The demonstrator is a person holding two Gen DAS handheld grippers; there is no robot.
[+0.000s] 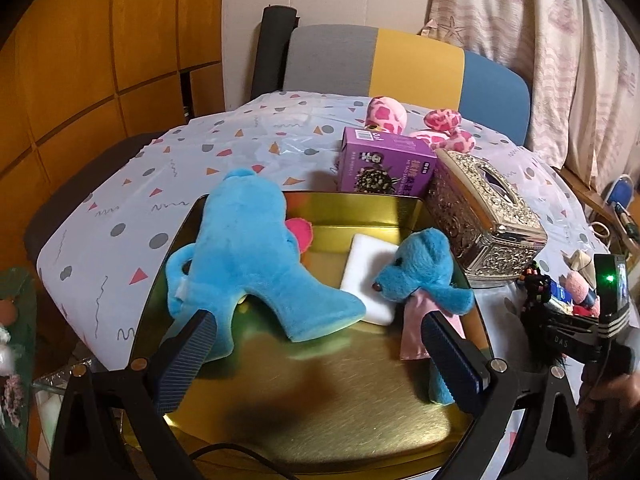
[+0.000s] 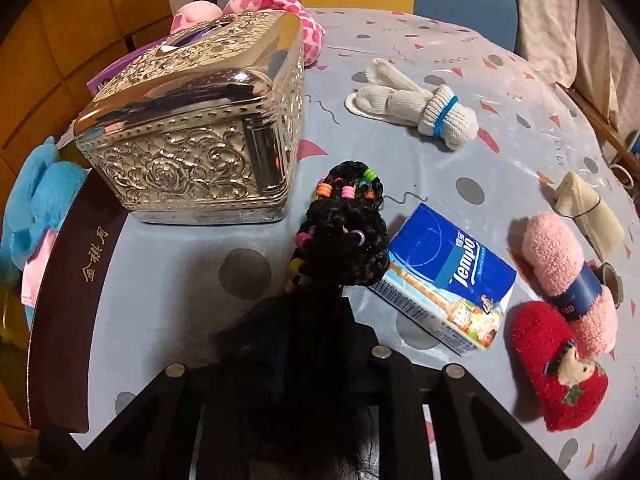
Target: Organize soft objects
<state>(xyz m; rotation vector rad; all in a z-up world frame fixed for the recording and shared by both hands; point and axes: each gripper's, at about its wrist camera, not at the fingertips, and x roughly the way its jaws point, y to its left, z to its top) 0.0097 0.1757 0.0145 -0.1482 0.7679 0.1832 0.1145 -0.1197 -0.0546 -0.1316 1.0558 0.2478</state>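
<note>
Brushed gold metal tray (image 1: 320, 412), fuzzy blue plush (image 1: 248, 248).

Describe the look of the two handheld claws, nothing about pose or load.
The left claw has black angular arms with silver round fasteners and dark blue ribbed pads; a thin black cable runs below it. The right claw has the same black frame and silver fasteners; from the left wrist view its body shows a green light and white stripes.

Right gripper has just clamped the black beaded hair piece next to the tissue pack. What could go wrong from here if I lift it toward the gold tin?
1. The black hair piece lies against the Tempo tissue pack; lifting may drag the pack.
2. Its loose strands cover the right gripper's fingers, so the hold may be on hair only and slip.
3. The silver tissue box stands between it and the gold tin; a low carry may hit it.
</note>
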